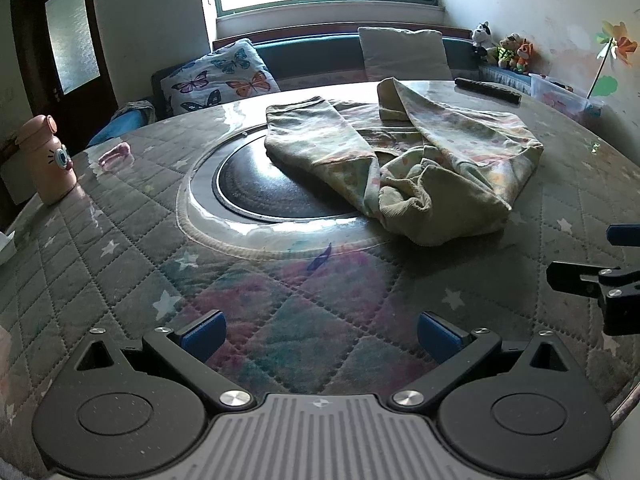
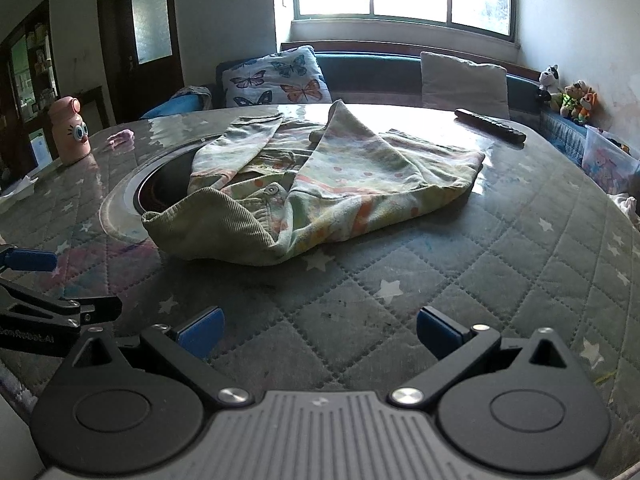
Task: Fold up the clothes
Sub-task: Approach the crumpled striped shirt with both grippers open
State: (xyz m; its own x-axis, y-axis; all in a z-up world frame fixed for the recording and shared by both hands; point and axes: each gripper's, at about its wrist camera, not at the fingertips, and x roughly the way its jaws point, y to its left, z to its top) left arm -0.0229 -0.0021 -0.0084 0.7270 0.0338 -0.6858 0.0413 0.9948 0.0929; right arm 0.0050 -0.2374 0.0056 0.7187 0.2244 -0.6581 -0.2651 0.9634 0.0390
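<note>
Garment [image 1: 404, 160] crumpled on quilted table [image 1: 132, 248], part-covering dark round inset [image 1: 256, 188], pink bottle [image 1: 48, 160] at 9 o'clock, remote [image 2: 490, 125] at 1 o'clock, left gripper [image 1: 320, 336] and right gripper [image 2: 320, 332] both released, empty, garment button [image 2: 273, 189] visible only from right wrist.

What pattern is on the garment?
Pale green garment with orange and pink dots and stripes; clearest in right wrist view.

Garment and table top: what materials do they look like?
Garment: soft woven cotton, pale green with a faded dotted print, matte; the turned-out lining shows fine ribs, probably corduroy. Table top: quilted star-print fabric, diamond stitching, apparently under a clear glossy sheet, plastic or glass, given the window glare. Both grippers, left and right, open, clear of it.
</note>
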